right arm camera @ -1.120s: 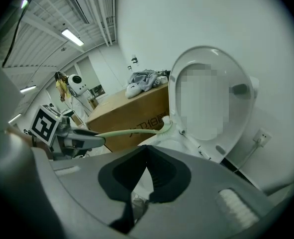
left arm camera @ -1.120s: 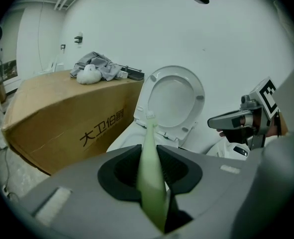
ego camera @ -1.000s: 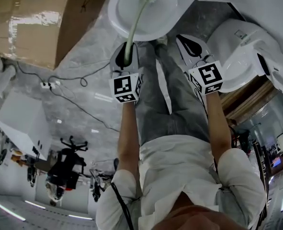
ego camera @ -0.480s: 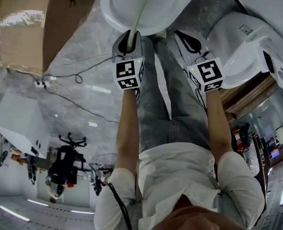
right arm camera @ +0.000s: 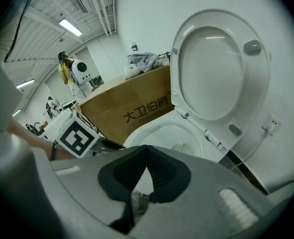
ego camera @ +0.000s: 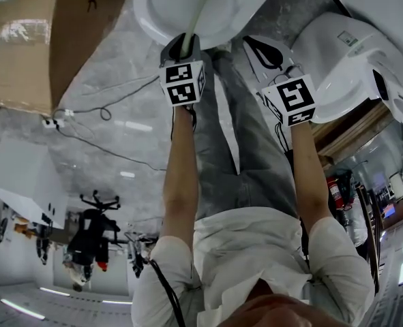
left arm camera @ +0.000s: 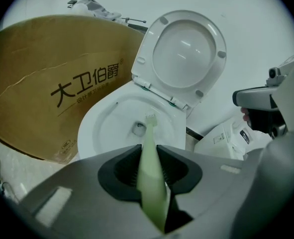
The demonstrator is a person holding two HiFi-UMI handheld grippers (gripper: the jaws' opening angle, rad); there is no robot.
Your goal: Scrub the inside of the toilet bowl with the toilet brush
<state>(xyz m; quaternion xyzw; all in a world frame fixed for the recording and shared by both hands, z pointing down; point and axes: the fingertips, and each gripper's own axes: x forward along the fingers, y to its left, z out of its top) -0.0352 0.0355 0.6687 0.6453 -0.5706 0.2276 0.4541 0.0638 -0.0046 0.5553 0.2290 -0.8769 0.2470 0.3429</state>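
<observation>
The left gripper [left arm camera: 149, 152] jaws clamp a toilet brush [left arm camera: 152, 183], head in the toilet bowl [left arm camera: 104, 121] (right gripper [right arm camera: 147, 150] jaws together).

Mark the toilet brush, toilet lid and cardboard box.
toilet brush [left arm camera: 147, 156]: left gripper view, on its green handle.
toilet lid [left arm camera: 184, 49]: left gripper view, inner face.
cardboard box [left arm camera: 87, 49]: left gripper view, printed side.

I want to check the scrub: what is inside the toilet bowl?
The toilet brush reaches inside the toilet bowl, its bristle head beside the drain opening. The left gripper, shut on the brush's handle, covers the bowl's near wall.
</observation>
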